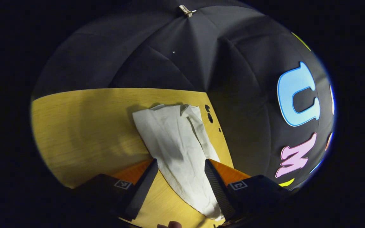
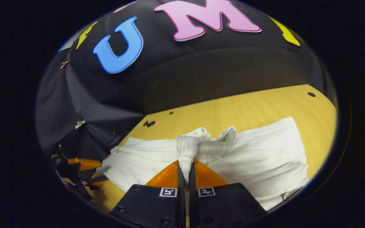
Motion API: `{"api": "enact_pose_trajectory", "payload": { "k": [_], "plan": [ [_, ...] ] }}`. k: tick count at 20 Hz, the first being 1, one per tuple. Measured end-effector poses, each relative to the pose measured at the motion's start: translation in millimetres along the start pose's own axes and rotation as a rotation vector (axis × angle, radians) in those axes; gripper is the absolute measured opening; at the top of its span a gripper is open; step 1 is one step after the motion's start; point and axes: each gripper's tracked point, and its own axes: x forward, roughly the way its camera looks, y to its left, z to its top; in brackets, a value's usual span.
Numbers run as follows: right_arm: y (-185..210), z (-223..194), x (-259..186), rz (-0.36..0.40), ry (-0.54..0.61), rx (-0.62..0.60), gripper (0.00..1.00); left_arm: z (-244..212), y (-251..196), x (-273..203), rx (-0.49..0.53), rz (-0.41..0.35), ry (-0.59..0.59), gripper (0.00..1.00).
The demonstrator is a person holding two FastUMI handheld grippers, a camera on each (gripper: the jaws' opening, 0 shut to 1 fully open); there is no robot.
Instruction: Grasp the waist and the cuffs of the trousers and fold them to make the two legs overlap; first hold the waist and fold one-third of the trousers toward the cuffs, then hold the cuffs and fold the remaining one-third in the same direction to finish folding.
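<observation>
Lying lengthwise between left tongs (image 1: 180, 164): trousers (image 1: 173, 139).

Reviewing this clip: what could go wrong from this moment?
The right hand-held gripper pinches only a small bunch of the trousers' ribbed waist, which may slip out on lifting. The left hand-held gripper stands open around the leg, gripping nothing, so that end could drag. The trousers lie near the table edge.
</observation>
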Motion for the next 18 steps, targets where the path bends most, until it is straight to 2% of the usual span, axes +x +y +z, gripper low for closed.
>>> {"api": "enact_pose_trajectory", "payload": {
  "k": [1,2,4,6,7,8,9,10,12,13,14,15,16,17,18],
  "plan": [
    [3.8,-23.7,4.0,0.023,0.088,0.013,0.14,1.8,-4.3,2.1,-0.011,-0.002,-0.014,0.93],
    [4.3,-40.0,9.8,0.044,0.148,0.019,0.23,3.2,-5.5,9.3,-0.013,-0.002,-0.016,0.95],
    [-2.6,-35.6,16.7,0.069,0.126,0.026,0.3,6.2,-7.9,22.9,-0.002,0.002,-0.018,0.95],
    [-0.2,-35.6,14.8,0.094,0.141,0.035,0.3,10.7,-15.7,41.6,-0.017,0.002,-0.015,0.93],
    [0.2,-37.5,13.7,0.107,0.145,0.036,0.19,12.7,-20.8,51.1,-0.028,-0.006,-0.012,0.85],
    [1.0,-37.8,12.6,0.12,0.15,0.026,0.31,14.2,-23.7,61.9,-0.04,-0.013,-0.013,0.82],
    [0.1,-38.4,11.3,0.127,0.153,0.015,0.31,16.1,-26.6,71.5,-0.057,-0.021,-0.007,0.72],
    [0.2,-38.9,11.3,0.129,0.157,0.007,0.31,14.7,-25.9,78.7,-0.061,-0.01,0.004,0.69],
    [2.6,-37.3,14.7,0.127,0.157,0.003,0.31,11.3,-20.8,91.8,-0.054,0.0,0.027,0.45],
    [1.6,-39.9,13.3,0.126,0.157,0.008,0.18,9.1,-21.0,95.5,-0.073,-0.017,0.041,0.34],
    [2.1,-39.7,12.8,0.123,0.162,0.024,0.3,11.6,-25.4,95.6,-0.098,-0.046,0.042,0.22],
    [6.3,-42.2,10.4,0.133,0.171,0.056,0.3,15.1,-28.4,95.6,-0.112,-0.07,0.039,0.14],
    [13.0,-38.3,4.9,0.158,0.178,0.104,0.37,11.6,-28.8,94.3,-0.109,-0.08,0.053,0.1],
    [21.0,-33.6,1.0,0.176,0.17,0.146,0.38,12.1,-27.6,93.5,-0.106,-0.085,0.057,0.06],
    [20.0,-24.7,-1.9,0.172,0.141,0.153,0.63,12.8,-27.6,93.9,-0.107,-0.085,0.057,0.06]
  ]
}}
